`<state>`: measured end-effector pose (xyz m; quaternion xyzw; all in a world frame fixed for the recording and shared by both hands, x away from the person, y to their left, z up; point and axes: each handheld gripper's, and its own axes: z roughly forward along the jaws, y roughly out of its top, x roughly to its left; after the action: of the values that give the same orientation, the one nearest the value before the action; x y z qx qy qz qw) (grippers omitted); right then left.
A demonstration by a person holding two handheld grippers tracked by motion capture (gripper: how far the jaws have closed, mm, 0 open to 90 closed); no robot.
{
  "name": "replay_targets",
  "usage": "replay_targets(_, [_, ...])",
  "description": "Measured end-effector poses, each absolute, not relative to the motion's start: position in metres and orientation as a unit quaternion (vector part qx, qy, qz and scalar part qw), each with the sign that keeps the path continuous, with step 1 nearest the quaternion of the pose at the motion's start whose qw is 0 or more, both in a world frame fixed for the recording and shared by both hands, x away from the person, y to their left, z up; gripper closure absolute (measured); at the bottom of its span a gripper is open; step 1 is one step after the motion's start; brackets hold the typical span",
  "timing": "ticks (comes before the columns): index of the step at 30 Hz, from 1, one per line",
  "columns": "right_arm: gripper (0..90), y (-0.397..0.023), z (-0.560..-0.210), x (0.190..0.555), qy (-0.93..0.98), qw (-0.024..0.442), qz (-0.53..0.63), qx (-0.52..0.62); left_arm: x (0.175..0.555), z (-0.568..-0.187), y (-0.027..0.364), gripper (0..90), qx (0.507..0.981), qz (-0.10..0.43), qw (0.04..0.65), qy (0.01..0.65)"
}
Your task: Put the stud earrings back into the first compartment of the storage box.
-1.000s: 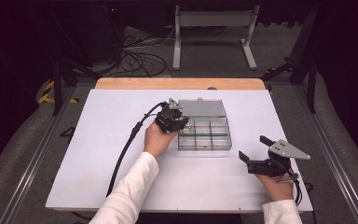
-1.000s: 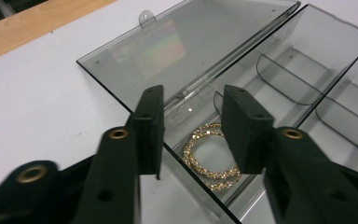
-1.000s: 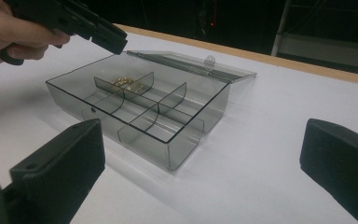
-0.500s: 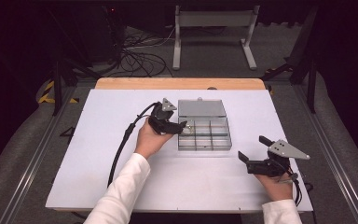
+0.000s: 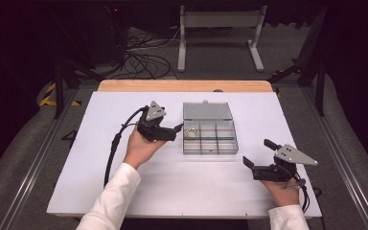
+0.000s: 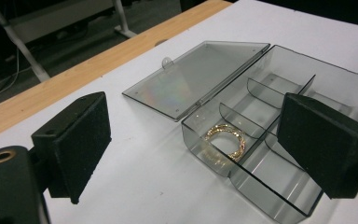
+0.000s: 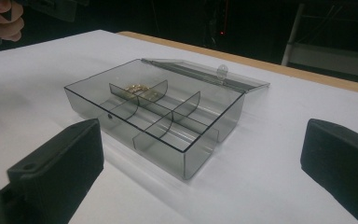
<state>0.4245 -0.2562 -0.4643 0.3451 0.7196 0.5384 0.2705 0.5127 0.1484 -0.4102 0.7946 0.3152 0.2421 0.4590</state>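
A clear grey compartment box (image 5: 210,143) stands mid-table with its lid (image 5: 207,111) laid open flat behind it. In its back-left compartment lies a gold bracelet (image 5: 190,132). My left gripper (image 5: 175,129) hovers just left of the box, open and empty. In the left gripper view the bracelet (image 6: 224,142) shows between the spread pads (image 6: 74,144) with the lid (image 6: 196,74) beyond. My right gripper (image 5: 258,153) rests open on the table, right of and nearer than the box. The right gripper view shows the box (image 7: 191,158) and the bracelet (image 7: 137,88) ahead.
A wooden strip (image 5: 184,86) runs along the white table's far edge. The left gripper's black cable (image 5: 112,148) trails down the table's left side. On the floor beyond are loose cables (image 5: 143,60) and a metal stand (image 5: 218,21).
My left gripper has drawn back leftward from over the box's left edge. The right gripper has stayed where it was.
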Motion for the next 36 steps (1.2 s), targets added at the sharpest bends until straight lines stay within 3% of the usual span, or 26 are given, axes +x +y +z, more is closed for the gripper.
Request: replay_targets(36, [0.0,-0.258,-0.464,0.423,0.706,0.273,0.557,0.342,0.442,-0.429,0.266,10.4,0.709,0.293,0.546,0.337])
